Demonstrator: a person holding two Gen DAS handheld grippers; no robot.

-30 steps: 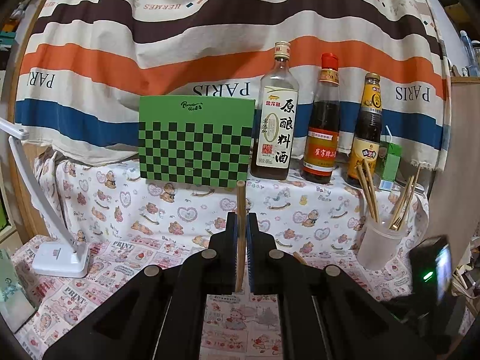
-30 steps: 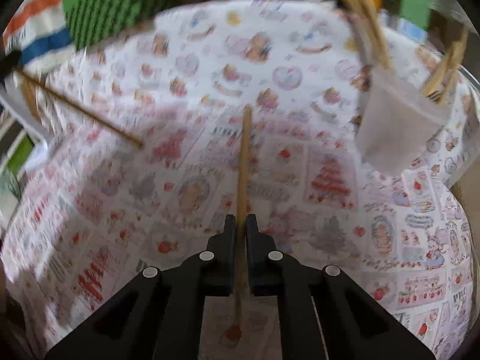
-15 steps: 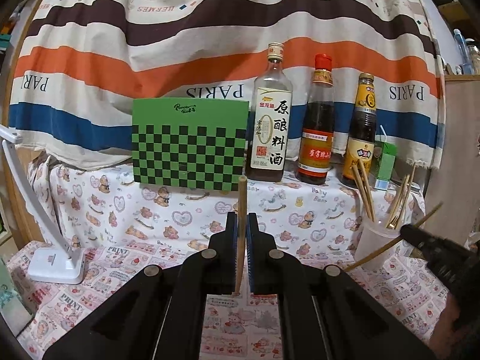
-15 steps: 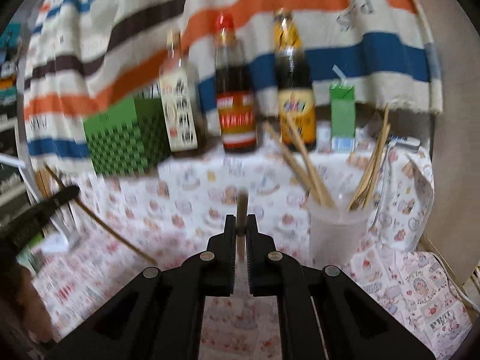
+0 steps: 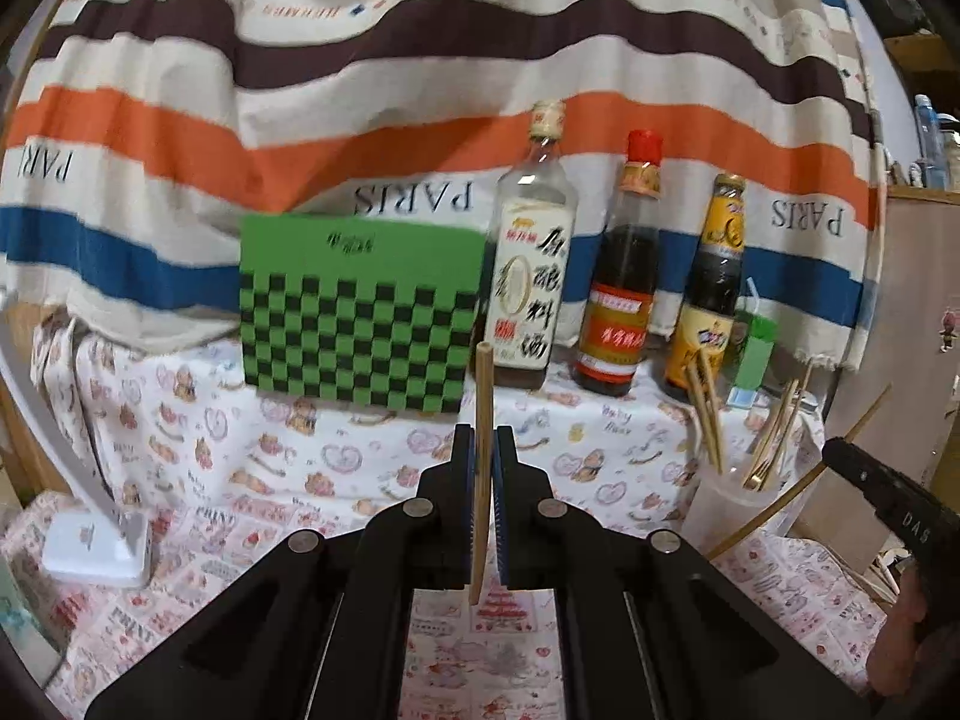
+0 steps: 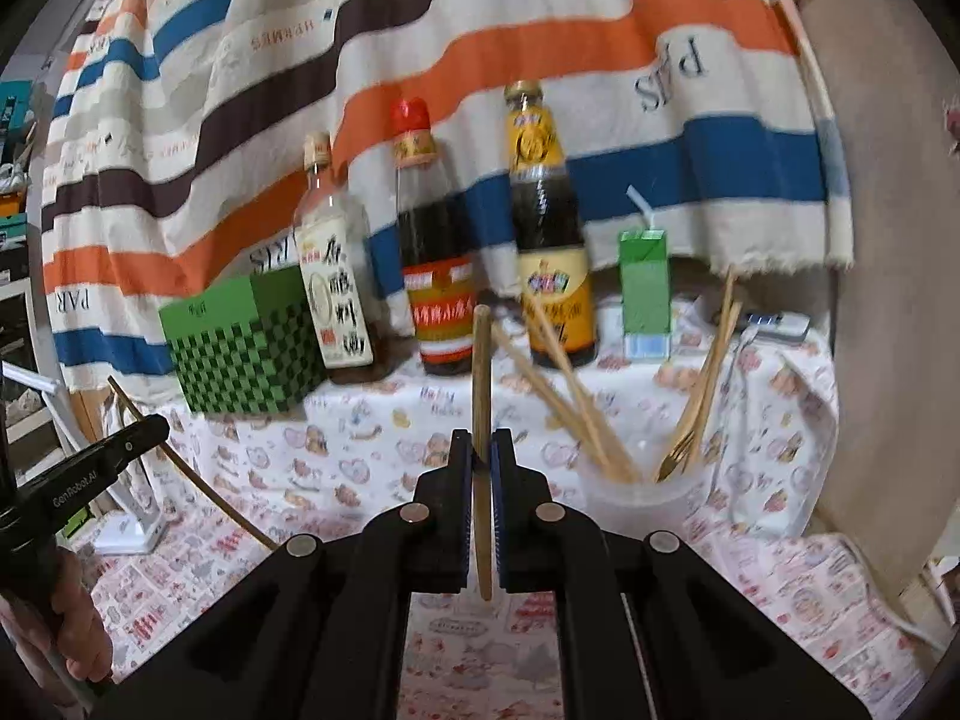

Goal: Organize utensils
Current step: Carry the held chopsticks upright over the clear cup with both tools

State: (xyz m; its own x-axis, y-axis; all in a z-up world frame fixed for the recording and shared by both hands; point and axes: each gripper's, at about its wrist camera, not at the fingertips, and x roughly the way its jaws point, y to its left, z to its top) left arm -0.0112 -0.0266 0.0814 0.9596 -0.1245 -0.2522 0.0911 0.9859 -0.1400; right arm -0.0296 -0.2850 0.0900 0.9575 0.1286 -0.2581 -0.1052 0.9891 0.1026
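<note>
My left gripper is shut on a wooden chopstick that stands upright between its pads. My right gripper is shut on a second wooden chopstick, also upright, above the patterned tablecloth. A translucent plastic cup stands to the right of the right gripper, with several chopsticks and a gold fork leaning in it. In the left wrist view the same cup sits at the right, with the right gripper and its chopstick beside it. In the right wrist view the left gripper appears at the left edge.
Three sauce bottles stand in a row at the back, with a green checkered box to their left and a green drink carton to their right. A white lamp base sits at the left. A striped cloth hangs behind.
My right gripper rose with its chopstick and tilted up from facing the tablecloth to facing the bottles and cup. The left gripper stayed almost still.
</note>
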